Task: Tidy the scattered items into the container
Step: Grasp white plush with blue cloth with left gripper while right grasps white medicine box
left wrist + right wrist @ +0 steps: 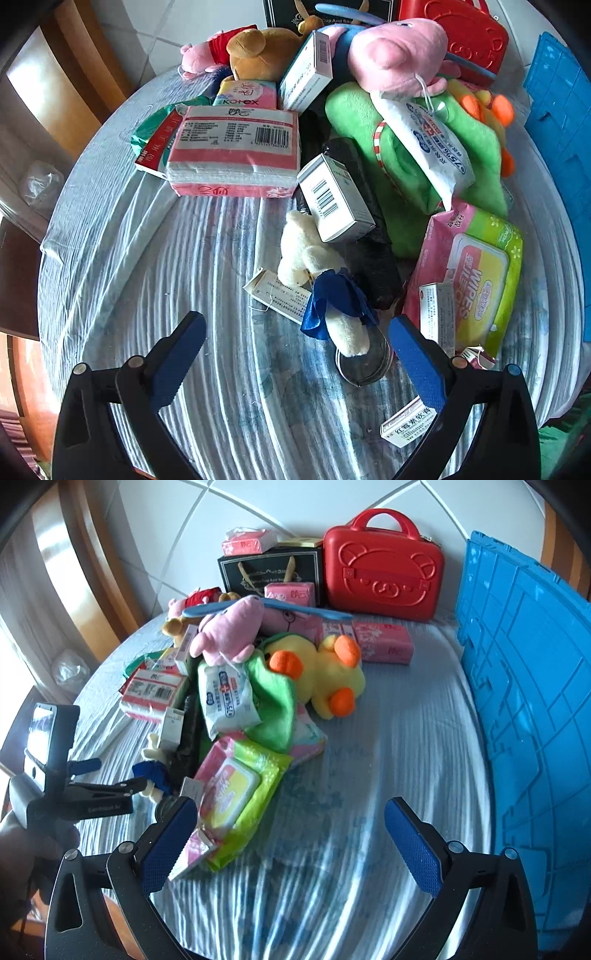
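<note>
A heap of scattered items lies on the striped cloth: a small white plush bear [310, 251] with a blue ribbon [336, 299], a pink tissue pack [236, 147], a white barcoded box [332, 199], a green plush [402, 158], a pink pig plush [399, 55] and a wipes pack [476, 280]. My left gripper [295, 343] is open, and the bear's leg and a round metal tin [364, 365] sit between its fingers. My right gripper [291, 830] is open over bare cloth, its left finger beside the wipes pack [236, 797]. The blue crate [528, 701] stands to the right.
A red bear-embossed case [384, 572] and a black gift bag [269, 572] stand at the back by the tiled wall. A yellow duck plush [325, 672] lies mid-table. A hand [22, 834] holds the left gripper [122, 773]. Bare cloth lies between the heap and the crate.
</note>
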Tool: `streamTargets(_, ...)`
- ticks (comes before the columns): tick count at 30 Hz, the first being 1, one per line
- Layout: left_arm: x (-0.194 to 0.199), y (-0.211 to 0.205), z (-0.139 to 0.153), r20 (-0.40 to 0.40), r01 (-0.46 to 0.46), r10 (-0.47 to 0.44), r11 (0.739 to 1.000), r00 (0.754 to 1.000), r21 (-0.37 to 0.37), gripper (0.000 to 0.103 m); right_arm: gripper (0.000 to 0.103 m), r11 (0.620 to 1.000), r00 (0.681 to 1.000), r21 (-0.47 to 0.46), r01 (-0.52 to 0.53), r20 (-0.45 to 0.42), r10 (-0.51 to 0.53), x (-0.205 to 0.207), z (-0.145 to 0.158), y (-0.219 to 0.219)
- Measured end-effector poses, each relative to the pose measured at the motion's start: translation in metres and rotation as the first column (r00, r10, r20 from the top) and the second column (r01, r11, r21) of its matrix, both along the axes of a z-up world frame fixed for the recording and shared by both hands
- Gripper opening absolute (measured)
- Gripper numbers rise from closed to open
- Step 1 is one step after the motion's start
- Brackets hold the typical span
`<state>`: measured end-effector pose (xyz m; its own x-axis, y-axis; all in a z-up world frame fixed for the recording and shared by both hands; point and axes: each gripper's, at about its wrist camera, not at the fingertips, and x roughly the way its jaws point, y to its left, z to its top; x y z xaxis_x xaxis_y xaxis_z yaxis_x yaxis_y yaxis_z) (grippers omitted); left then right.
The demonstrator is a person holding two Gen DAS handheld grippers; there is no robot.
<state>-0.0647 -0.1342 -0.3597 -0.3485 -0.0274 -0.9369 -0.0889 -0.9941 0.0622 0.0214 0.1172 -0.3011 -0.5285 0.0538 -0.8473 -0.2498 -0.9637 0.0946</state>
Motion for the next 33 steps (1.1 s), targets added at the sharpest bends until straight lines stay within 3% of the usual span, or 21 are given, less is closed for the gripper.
streamTargets(3, -0.01, 0.0, -0.015, 0.01, -0.014, 0.014, 1.0, 1.0, -0.001, 0.093, 0.103, 1.0, 1.0, 0.0, -0.008, 0.019, 0.008, 0.0, -0.011, -0.007)
streamTargets(6, -0.018, 0.003, -0.028, 0.013, -0.013, 0.013, 1.0, 1.0, -0.019, 0.092, 0.103, 1.0, 0.999, 0.004, -0.018, 0.033, 0.018, -0.002, -0.021, -0.014)
streamTargets(9, -0.023, 0.003, -0.036, 0.003, -0.002, 0.002, 1.0, 1.0, -0.017, 0.083, 0.103, 1.0, 0.998, 0.001, -0.027, 0.058, 0.027, -0.007, -0.035, -0.023)
streamTargets(11, -0.024, -0.001, -0.038, -0.003, 0.009, -0.009, 1.0, 1.0, 0.011, 0.062, 0.103, 0.999, 0.997, 0.001, -0.044, 0.068, 0.044, -0.011, -0.042, -0.031)
streamTargets(13, -0.022, -0.006, -0.038, 0.004, 0.018, -0.018, 0.999, 1.0, 0.043, 0.024, 0.103, 0.998, 0.995, -0.004, -0.067, 0.074, 0.067, -0.018, -0.049, -0.042)
streamTargets(22, -0.002, -0.059, -0.018, -0.058, -0.016, 0.022, 0.994, 0.998, 0.107, 0.022, 0.102, 0.991, 0.985, -0.042, -0.13, 0.111, 0.134, -0.057, -0.083, -0.095)
streamTargets(23, 0.0, -0.065, -0.017, -0.061, -0.022, 0.029, 0.994, 0.998, 0.111, 0.022, 0.097, 0.991, 0.984, -0.047, -0.122, 0.127, 0.127, -0.061, -0.089, -0.098)
streamTargets(25, 0.003, -0.075, -0.014, -0.069, -0.031, 0.039, 0.993, 0.997, 0.115, 0.022, 0.072, 0.992, 0.98, -0.038, -0.116, 0.157, 0.121, -0.069, -0.1, -0.107)
streamTargets(26, 0.005, -0.079, -0.014, -0.071, -0.033, 0.042, 0.993, 0.997, 0.117, 0.022, 0.068, 0.993, 0.979, -0.029, -0.115, 0.168, 0.118, -0.072, -0.104, -0.11)
streamTargets(33, 0.013, -0.102, -0.014, -0.079, -0.045, 0.057, 0.989, 0.995, 0.142, 0.022, 0.059, 0.994, 0.97, -0.011, -0.105, 0.221, 0.105, -0.089, -0.125, -0.125)
